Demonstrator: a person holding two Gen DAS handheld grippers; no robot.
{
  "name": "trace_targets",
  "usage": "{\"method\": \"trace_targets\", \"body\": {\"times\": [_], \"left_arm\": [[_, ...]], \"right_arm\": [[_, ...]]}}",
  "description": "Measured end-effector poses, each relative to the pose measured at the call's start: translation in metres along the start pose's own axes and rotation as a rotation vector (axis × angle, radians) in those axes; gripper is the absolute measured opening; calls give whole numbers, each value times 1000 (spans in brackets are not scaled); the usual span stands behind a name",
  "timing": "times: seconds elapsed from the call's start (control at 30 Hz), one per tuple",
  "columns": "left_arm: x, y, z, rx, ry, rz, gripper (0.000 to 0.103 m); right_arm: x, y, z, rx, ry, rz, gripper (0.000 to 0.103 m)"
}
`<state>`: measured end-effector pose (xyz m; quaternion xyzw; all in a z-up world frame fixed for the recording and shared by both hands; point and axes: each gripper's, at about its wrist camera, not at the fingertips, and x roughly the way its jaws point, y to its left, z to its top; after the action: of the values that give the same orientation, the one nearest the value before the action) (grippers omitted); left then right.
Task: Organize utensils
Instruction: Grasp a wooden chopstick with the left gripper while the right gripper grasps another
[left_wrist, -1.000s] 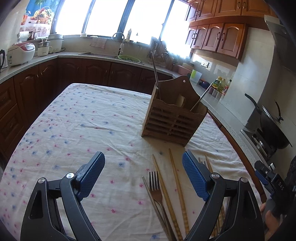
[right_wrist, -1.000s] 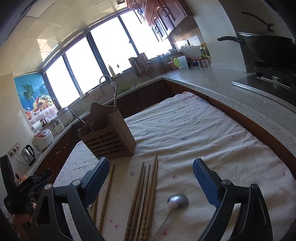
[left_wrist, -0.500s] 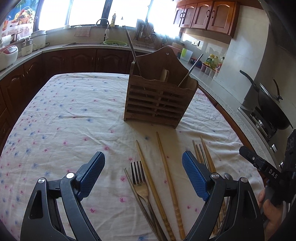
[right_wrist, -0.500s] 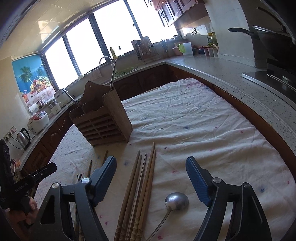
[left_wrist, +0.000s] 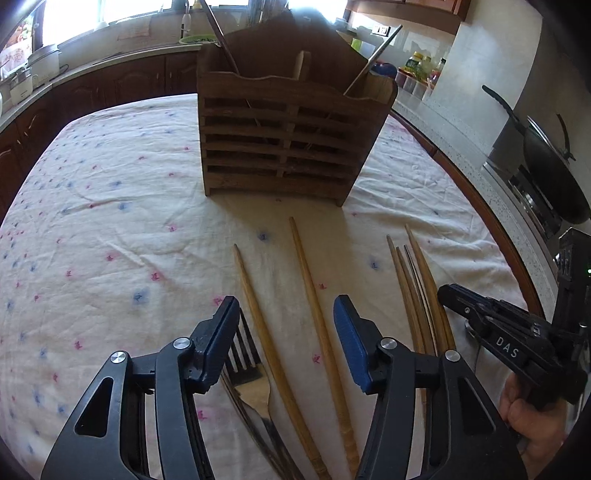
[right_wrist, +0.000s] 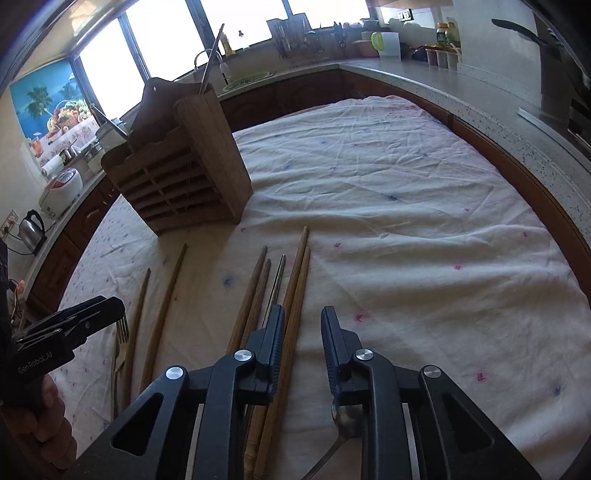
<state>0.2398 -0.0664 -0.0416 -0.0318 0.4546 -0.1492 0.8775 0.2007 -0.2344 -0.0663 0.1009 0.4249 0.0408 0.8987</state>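
A slatted wooden utensil holder (left_wrist: 288, 136) stands on the cloth-covered table (left_wrist: 110, 206), with two metal utensils leaning in it; it also shows in the right wrist view (right_wrist: 184, 173). My left gripper (left_wrist: 286, 339) is open low over two wooden chopsticks (left_wrist: 314, 314), with a metal fork (left_wrist: 251, 373) under its left finger. My right gripper (right_wrist: 303, 347) is partly open over a bundle of wooden chopsticks (right_wrist: 291, 291) and a thin metal one. A metal spoon (right_wrist: 345, 421) lies under its right finger.
A kitchen counter (right_wrist: 461, 88) with jars and a wok on a stove (left_wrist: 550, 173) runs along the right. A sink and window are beyond the table. The other gripper shows at the edge of each view (left_wrist: 509, 339).
Both grippers have moved forward and down toward the utensils on the cloth. Both have narrowed their openings, the right one much more.
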Motion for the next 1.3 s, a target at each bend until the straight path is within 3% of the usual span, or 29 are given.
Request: {"method": "trace_targets", "body": {"times": [0.3, 0.63, 0.7, 0.73, 0.77, 0.8, 1.03, 1.3], "left_arm": [[30, -12, 19, 63, 59, 15, 44], [55, -30, 33, 155, 73, 77, 40], [57, -36, 32, 190, 59, 92, 29], [56, -37, 32, 196, 56, 85, 24], [57, -38, 32, 197, 55, 83, 11], [57, -38, 33, 191, 58, 77, 7], [43, -26, 32, 117, 47, -2, 6], [-28, -6, 33, 29, -66, -137, 5]], "right_arm": [[17, 3, 10, -50, 24, -41, 9], [36, -2, 37, -48, 27, -45, 16], [41, -1, 39, -62, 13, -52, 16], [43, 0, 40, -65, 9, -53, 16], [44, 0, 41, -62, 7, -54, 16], [45, 0, 42, -62, 7, -57, 15], [32, -8, 41, -9, -6, -7, 6], [-34, 0, 41, 19, -131, 84, 5]]}}
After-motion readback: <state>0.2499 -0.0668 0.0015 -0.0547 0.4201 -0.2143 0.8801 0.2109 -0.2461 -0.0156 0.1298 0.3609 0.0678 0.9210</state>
